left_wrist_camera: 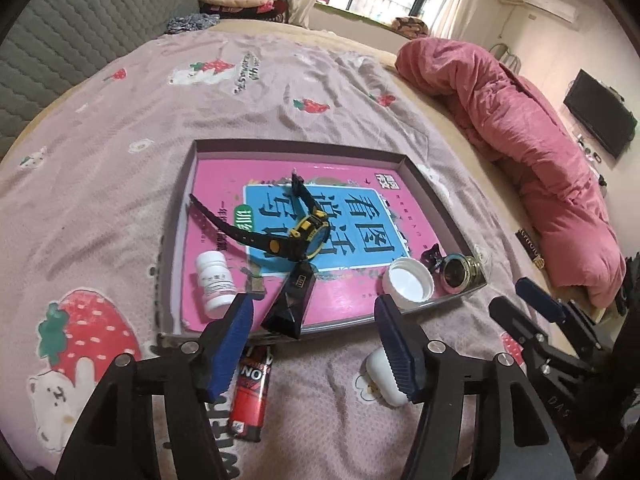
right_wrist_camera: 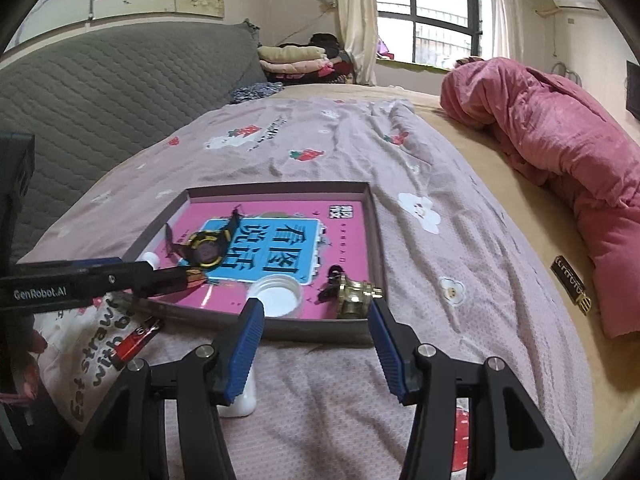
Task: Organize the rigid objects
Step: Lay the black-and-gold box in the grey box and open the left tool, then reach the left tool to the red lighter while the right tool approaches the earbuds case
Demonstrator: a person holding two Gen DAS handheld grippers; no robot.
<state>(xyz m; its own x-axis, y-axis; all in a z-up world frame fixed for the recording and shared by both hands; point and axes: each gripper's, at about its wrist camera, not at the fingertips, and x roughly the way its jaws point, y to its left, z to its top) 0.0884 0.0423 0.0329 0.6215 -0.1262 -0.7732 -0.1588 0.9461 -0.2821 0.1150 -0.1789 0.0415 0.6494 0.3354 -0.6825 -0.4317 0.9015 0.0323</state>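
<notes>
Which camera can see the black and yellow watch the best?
The left wrist view. There the watch lies whole in the tray, both straps and the yellow case clear from above. The right wrist view shows it smaller and flatter, with the left tongs crossing just in front.

A bed (left_wrist_camera: 120,128) fills the room, spread with a mauve sheet (right_wrist_camera: 320,140) printed with strawberries and bears. A grey quilted headboard (right_wrist_camera: 120,80) rises at its left. A pink duvet (left_wrist_camera: 520,120) lies bunched along the right edge. Folded blankets (right_wrist_camera: 292,58) are stacked by the cream curtains (right_wrist_camera: 356,20). Daylight comes through a dark-framed window (right_wrist_camera: 432,12). An air conditioner (left_wrist_camera: 550,2) and a black TV (left_wrist_camera: 600,120) hang on the pale wall.
</notes>
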